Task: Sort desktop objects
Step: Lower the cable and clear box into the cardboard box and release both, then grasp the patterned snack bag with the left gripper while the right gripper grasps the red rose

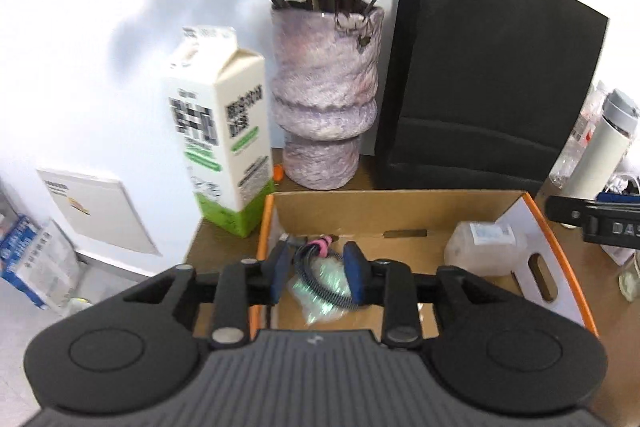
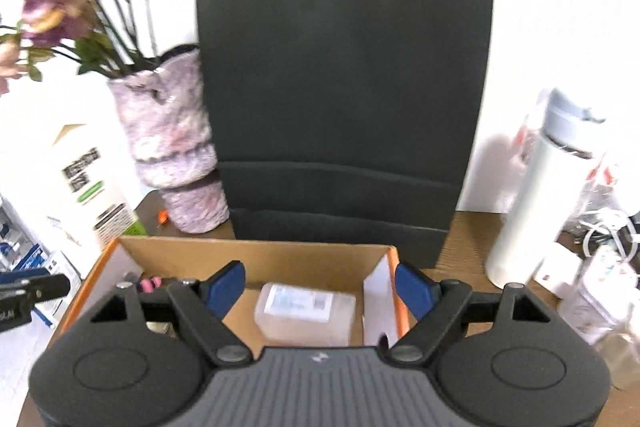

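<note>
Blue fingers (image 1: 280,277) of the left gripper (image 1: 318,277) parted over the left end of the cardboard box (image 1: 380,211), clamping nothing, with a coiled cable (image 1: 324,267) and a shiny packet (image 1: 320,301) lying loose in the box beneath the gap. Farther right in the same box, at about three o'clock from the cable, a translucent plastic case (image 2: 306,313), framed by the wide-spread fingers (image 2: 226,285) of the empty right gripper (image 2: 320,291). Judged partly done: three items already boxed. Still out on the desk: a white bottle (image 2: 528,203) at two o'clock from the box, and small clutter (image 2: 592,291) at three o'clock. Behind, unmoved furniture: milk carton (image 1: 224,131), vase (image 1: 326,99), black bag (image 2: 344,99).
</note>
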`<state>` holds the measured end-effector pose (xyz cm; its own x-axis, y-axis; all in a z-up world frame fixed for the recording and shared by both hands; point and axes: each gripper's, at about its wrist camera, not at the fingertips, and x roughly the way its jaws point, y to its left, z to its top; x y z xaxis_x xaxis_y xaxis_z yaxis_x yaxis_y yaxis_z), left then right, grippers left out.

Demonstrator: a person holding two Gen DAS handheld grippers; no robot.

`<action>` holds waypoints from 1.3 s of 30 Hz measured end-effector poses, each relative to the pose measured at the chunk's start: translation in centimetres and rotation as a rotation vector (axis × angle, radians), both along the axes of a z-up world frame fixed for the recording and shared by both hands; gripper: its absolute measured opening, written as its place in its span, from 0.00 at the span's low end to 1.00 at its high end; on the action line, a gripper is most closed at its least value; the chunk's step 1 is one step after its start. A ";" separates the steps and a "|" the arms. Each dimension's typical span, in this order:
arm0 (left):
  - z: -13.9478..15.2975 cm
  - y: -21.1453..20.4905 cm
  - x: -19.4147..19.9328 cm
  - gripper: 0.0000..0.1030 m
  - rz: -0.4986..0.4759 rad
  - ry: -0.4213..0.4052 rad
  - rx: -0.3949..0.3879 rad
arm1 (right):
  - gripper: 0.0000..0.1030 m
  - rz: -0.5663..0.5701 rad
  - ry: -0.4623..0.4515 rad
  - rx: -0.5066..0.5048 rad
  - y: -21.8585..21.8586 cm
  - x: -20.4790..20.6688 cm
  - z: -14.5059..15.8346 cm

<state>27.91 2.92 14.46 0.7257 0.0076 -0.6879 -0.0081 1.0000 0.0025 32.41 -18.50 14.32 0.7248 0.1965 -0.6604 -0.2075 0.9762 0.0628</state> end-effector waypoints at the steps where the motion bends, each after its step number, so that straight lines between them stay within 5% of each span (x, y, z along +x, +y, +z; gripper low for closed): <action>1: 0.3 -0.2 -1.0 0.40 0.004 -0.004 0.020 | 0.80 0.006 0.003 -0.008 -0.1 -0.9 0.4; 8: 0.0 0.1 -8.1 0.52 0.048 -0.034 0.058 | 0.83 0.073 0.000 -0.140 -0.7 -9.0 -1.0; 11: -1.4 -0.3 -11.9 0.61 0.029 -0.062 0.076 | 0.84 0.090 -0.024 -0.089 -2.1 -13.3 -2.0; 15: -4.3 -1.4 -16.9 0.61 0.024 -0.076 0.160 | 0.84 0.105 -0.046 0.003 -4.2 -19.5 -3.7; 23: -9.8 -2.5 -27.2 0.62 0.054 -0.106 0.134 | 0.86 0.070 -0.046 0.022 -6.2 -28.9 -8.6; 28: -11.8 -1.7 -33.3 0.62 0.040 -0.112 0.048 | 0.86 0.077 -0.064 0.084 -6.7 -34.3 -10.4; 39: -13.7 -2.3 -36.5 0.65 -0.044 -0.120 0.021 | 0.88 0.043 -0.168 0.035 -6.7 -41.0 -13.1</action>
<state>-8.55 0.66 0.80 0.8029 -0.0121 -0.5960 0.0338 0.9991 0.0254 -8.56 -25.21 1.23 0.8150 0.2504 -0.5226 -0.2593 0.9641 0.0575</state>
